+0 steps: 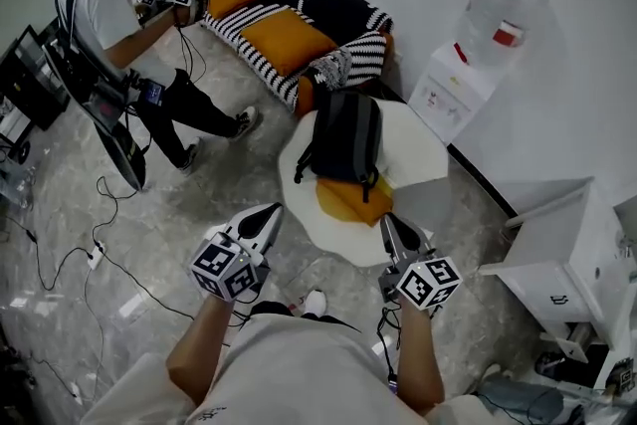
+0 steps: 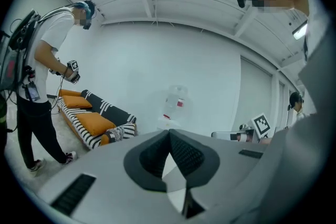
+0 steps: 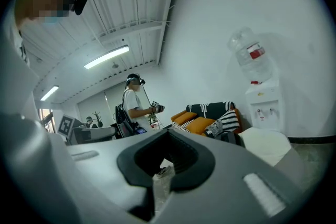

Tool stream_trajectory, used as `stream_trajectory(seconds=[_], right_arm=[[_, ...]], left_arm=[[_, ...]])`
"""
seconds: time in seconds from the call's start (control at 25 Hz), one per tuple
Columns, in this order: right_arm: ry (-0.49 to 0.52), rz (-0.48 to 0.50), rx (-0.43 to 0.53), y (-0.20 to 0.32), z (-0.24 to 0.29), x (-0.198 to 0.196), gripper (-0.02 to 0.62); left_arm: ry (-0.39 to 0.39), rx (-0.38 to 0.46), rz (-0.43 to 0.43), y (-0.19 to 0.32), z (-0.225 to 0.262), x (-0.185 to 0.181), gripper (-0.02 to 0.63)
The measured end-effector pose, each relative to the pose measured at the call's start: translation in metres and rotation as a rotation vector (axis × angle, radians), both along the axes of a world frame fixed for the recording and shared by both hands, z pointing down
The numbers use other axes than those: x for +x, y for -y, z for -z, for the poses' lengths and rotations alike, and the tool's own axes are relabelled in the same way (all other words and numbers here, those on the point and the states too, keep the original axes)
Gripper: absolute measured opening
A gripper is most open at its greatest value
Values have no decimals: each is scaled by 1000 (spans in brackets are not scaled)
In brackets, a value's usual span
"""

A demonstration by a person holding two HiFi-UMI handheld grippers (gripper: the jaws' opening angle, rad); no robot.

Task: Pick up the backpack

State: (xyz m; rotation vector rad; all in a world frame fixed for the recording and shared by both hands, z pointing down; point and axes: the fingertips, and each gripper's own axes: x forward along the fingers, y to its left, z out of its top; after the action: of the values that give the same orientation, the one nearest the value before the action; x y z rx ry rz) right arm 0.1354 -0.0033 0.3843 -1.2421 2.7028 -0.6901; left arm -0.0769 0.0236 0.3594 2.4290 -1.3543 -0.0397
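Nearest the viewer, the left gripper (image 1: 269, 212) and the right gripper (image 1: 389, 219) are each clenched with nothing between the jaws. They hover just short of the near edge of the table (image 1: 428, 159), apart from the backpack (image 1: 343, 139).

Beyond the table's far-left side stands a sofa (image 1: 299, 10), in black-and-white striped fabric with orange seat pads. The table is white and low, with a many-sided, roughly round top.

The backpack lies flat across the middle of the table. It is dark, soft woven cloth, oblong with rounded corners, and a strap loops off its left side. Its near end rests over an orange cushion (image 1: 348, 202) at the table's near edge.

The step in hand, as judged, is the approach. For a sound pick-up the jaws must first be opened, then closed on a strap or a firm seam rather than the slack body panel, since soft cloth will likely sag and slip. Lifting with both grippers would probably keep the load level and leave the cushion on the table.
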Motion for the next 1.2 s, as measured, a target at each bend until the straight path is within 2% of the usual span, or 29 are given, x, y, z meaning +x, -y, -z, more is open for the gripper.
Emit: stream_trajectory(seconds=[0.12, 0.4, 0.72, 0.92, 1.2], right_arm=[[14, -11, -3, 10, -2, 10, 2], [63, -62, -8, 23, -6, 30, 2], [28, -75, 0, 41, -9, 31, 2], [7, -102, 5, 67, -12, 25, 3], [-13, -109, -18, 122, -27, 0, 2]], left_arm=[[-2, -4, 3, 10, 3, 4, 0], [57, -27, 19, 24, -3, -5, 0], [42, -22, -9, 56, -9, -7, 0], [35, -35, -53, 92, -21, -9, 0], [70, -68, -135, 168, -43, -15, 0]])
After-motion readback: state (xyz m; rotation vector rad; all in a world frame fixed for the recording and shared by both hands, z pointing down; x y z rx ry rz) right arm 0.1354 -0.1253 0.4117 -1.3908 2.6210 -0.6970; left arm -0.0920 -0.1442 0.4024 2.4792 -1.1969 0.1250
